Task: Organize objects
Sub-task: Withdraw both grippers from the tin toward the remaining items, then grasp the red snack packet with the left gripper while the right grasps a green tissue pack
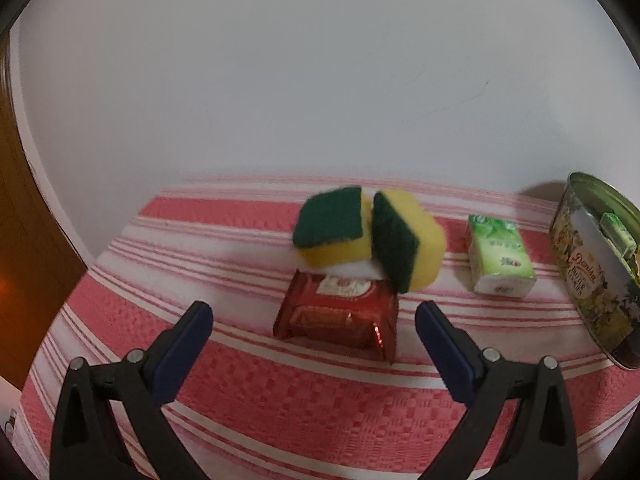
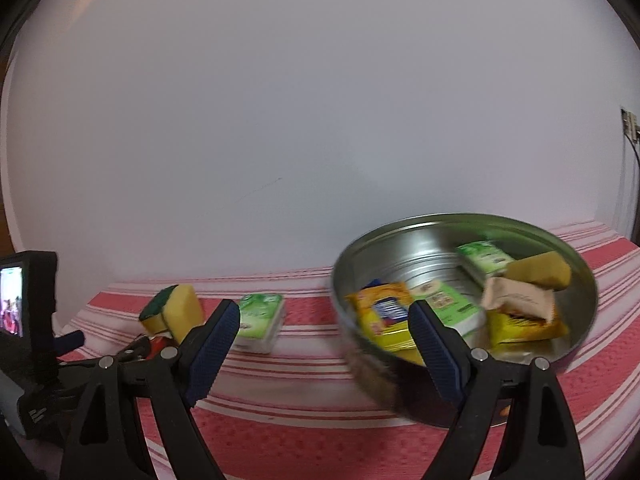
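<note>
I am lining up the left gripper (image 1: 314,316) on the red snack packet (image 1: 338,316), which is lying on the striped cloth (image 1: 240,400) directly ahead; its jaws are standing wide apart and holding nothing. The right gripper (image 2: 324,320) is likewise spread wide and empty, hanging before the round tin (image 2: 460,224) — already holding several packets. The main risk is sitting behind the packet: two sponges (image 1: 368,236) are leaning together, one resting against its far edge. If I am closing too deep, a pad may be catching a sponge and toppling the pair. The foil wrapper is looking slick — a shallow pinch could be letting it slide out. The green carton (image 1: 500,260) is standing well clear.
</note>
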`<state>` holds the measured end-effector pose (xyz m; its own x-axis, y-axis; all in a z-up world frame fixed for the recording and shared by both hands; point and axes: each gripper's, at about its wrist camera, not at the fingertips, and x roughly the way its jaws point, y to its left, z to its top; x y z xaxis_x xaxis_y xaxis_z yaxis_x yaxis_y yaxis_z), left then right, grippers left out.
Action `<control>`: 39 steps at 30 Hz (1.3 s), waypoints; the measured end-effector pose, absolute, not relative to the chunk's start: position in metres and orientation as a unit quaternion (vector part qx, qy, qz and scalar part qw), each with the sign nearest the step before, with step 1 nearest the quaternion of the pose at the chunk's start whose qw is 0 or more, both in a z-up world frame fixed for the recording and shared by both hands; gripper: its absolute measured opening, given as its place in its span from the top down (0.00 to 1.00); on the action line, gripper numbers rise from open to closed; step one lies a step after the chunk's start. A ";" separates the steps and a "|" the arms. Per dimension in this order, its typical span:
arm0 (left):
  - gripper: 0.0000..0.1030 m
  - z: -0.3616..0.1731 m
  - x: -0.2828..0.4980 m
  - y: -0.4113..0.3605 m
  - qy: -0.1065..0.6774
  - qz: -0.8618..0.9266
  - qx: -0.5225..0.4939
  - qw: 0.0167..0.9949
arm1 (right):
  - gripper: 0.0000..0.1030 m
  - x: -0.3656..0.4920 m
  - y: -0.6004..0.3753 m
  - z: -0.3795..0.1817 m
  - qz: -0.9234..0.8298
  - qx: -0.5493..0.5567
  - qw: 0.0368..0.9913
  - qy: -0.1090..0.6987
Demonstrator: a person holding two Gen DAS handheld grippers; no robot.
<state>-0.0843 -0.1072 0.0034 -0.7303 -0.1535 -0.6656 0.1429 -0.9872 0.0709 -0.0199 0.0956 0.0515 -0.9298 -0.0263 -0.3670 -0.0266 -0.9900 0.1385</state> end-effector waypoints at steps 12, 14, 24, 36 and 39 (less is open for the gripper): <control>0.23 -0.021 -0.118 -0.121 0.042 -0.894 0.443 0.054 | 0.15 -0.040 0.082 0.043 0.971 -0.224 -0.016 0.076; 0.31 -0.019 -0.117 -0.121 0.041 -0.895 0.439 0.059 | 0.15 -0.043 0.081 0.042 0.969 -0.231 -0.016 0.080; 0.48 0.007 -0.097 -0.123 0.039 -0.926 0.366 0.089 | 0.15 -0.064 0.060 0.037 0.962 -0.261 -0.032 0.080; 0.48 0.033 -0.088 -0.153 0.078 -0.941 0.306 0.121 | 0.15 -0.131 0.030 0.017 0.934 -0.346 -0.035 0.086; 0.48 0.031 -0.093 -0.152 0.069 -0.941 0.308 0.125 | 0.15 -0.144 0.028 0.011 0.926 -0.366 -0.026 0.087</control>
<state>-0.0925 -0.1520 0.0309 -0.7792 -0.1936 -0.5961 0.2784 -0.9590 -0.0525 -0.1443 0.0283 0.0110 -0.7301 -0.1124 -0.6740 -0.0154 -0.9834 0.1807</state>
